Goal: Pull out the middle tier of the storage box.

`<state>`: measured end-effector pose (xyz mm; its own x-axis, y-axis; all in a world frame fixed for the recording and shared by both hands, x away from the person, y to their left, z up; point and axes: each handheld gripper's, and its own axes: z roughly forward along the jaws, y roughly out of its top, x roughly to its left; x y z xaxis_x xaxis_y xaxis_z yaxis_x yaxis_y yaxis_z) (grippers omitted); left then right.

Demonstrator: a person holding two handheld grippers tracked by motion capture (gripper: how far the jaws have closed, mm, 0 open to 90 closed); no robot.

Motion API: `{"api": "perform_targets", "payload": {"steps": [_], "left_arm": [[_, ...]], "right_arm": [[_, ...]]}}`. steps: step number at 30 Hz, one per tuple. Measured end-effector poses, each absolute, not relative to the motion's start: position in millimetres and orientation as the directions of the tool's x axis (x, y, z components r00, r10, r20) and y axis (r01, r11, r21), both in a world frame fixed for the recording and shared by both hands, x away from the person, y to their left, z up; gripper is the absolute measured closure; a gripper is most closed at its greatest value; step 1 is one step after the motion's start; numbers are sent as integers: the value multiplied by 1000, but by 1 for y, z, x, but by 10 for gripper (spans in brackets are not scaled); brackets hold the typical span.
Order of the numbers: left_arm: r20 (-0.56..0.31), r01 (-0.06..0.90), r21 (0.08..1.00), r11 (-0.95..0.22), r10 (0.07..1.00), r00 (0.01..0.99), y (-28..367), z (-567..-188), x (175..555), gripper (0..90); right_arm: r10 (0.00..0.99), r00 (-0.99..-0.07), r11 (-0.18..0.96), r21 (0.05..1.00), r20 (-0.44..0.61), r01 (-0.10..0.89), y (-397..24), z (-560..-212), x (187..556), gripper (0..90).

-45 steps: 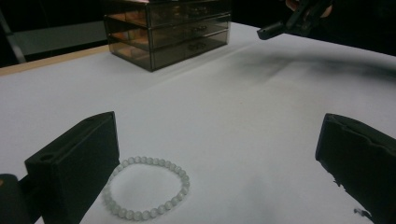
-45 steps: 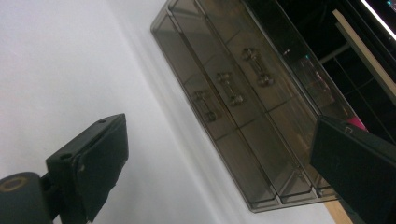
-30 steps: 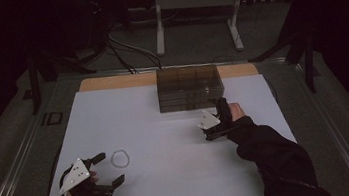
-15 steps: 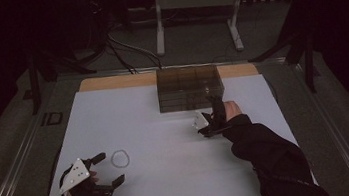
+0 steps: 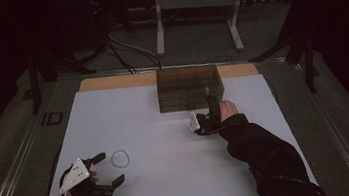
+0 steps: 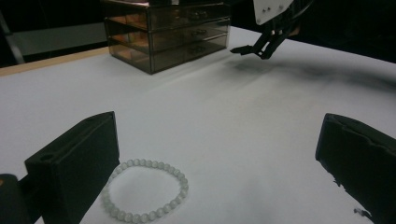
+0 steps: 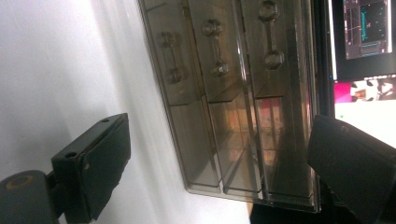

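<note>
— Down at the near left corner of the worktop [image 5: 172,179], what is the left tool [image 5: 110,169] doing?

— Its jaws are spread wide and hold nothing. A bead bracelet [image 6: 144,191] lies flat on the white sheet, just beside the left jaw in the left gripper view; whether they touch is hard to tell.

— And the right tool [image 5: 205,123]?

— Farther out, just before the smoky plastic drawer box [image 5: 190,87]. The right gripper view shows its jaws wide apart, gripping nothing, facing three closed drawers with knobbed handles.

— The surroundings?

— White sheet over a wood-edged top, then dark floor, cables and a metal stand [image 5: 196,4]. Beyond that the room is too dark to read.
</note>
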<state>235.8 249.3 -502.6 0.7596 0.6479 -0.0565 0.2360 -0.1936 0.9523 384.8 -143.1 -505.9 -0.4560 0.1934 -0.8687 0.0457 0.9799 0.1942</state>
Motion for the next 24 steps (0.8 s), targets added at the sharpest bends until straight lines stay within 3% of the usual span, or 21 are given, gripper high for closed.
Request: {"api": "perform_targets", "payload": {"steps": [12,17,24], "left_arm": [[-57,235,953,-191,648,759,250,-503,236,10],[-55,231,954,-190,647,761,249,-502,235,11],[-55,231,954,-191,646,761,249,-502,235,11]], "right_arm": [[114,-425,994,104,-898,45,-138,-514,387,70],[89,-391,996,84,-916,30,-135,-515,386,113],[55,-376,998,61,-925,-3,-130,-519,385,244]]}}
